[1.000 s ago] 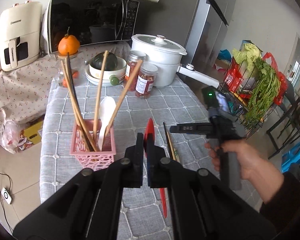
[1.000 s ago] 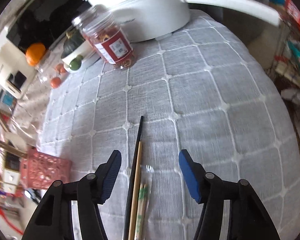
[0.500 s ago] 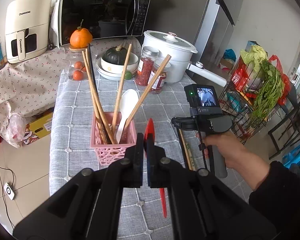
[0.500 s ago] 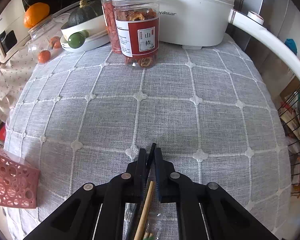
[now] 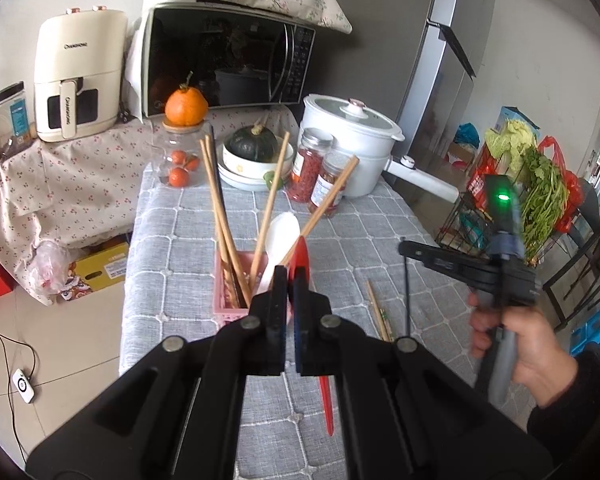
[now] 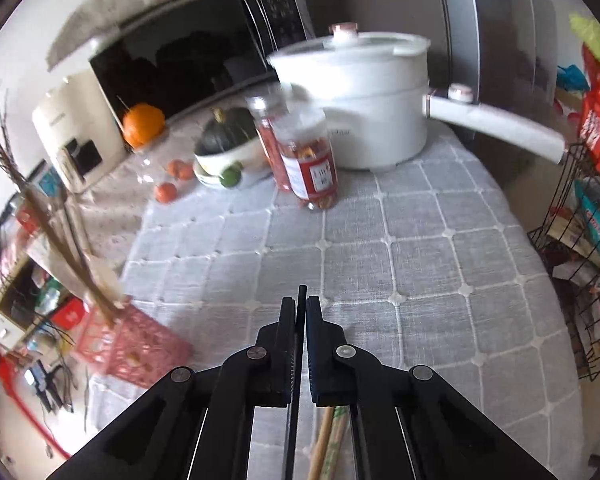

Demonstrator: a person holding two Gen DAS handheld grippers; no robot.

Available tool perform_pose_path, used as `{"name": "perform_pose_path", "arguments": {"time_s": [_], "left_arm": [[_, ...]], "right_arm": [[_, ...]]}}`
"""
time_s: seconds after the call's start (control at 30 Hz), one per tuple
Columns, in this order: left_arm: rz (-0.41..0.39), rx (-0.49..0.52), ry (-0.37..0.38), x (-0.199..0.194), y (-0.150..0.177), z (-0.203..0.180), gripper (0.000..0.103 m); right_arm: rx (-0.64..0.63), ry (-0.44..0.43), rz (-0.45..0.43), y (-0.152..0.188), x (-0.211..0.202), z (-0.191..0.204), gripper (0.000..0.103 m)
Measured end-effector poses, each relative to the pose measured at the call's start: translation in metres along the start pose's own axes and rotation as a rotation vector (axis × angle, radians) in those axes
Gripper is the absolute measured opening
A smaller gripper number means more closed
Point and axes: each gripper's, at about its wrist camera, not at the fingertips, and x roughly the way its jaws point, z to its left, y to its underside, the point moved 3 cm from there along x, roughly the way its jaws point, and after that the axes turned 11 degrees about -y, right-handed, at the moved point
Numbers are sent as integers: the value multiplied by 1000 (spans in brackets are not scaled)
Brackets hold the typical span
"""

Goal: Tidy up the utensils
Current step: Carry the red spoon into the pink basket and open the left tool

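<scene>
The pink basket on the grey tablecloth holds chopsticks and a white spoon. Just right of it, the left gripper is clamped on a red utensil. Further right, the right gripper has just snapped closed on a black chopstick, with wooden chopsticks lying beneath.
</scene>
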Motion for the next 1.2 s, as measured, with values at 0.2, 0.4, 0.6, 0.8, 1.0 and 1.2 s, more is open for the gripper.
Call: {"name": "perform_pose_path", "arguments": {"time_s": [0.2,0.4,0.6,0.8,1.0,1.2], "left_arm": [[-54,-43,-17,-15,-12,14,3],[-202,-44,-62,-46,-38,15,3],[-311,-40,-122,-54,-67,19,3],[-343,-21,-176,-39,-78,20,3],[-365,23,-220,-21,-80,20,3],[-370,76,-233,-2,-73,16,3]], "right_arm": [[-45,-54,-117,7,-62,29,5],[-116,-85,-207,16,-106,59,5],[-145,-138,-282,2,-139,87,5],[-205,-202,-333,-29,-158,121,5],[-254,-235,-334,-48,-168,149,5],[-284,-261,-324,-51,-175,166,4]]}}
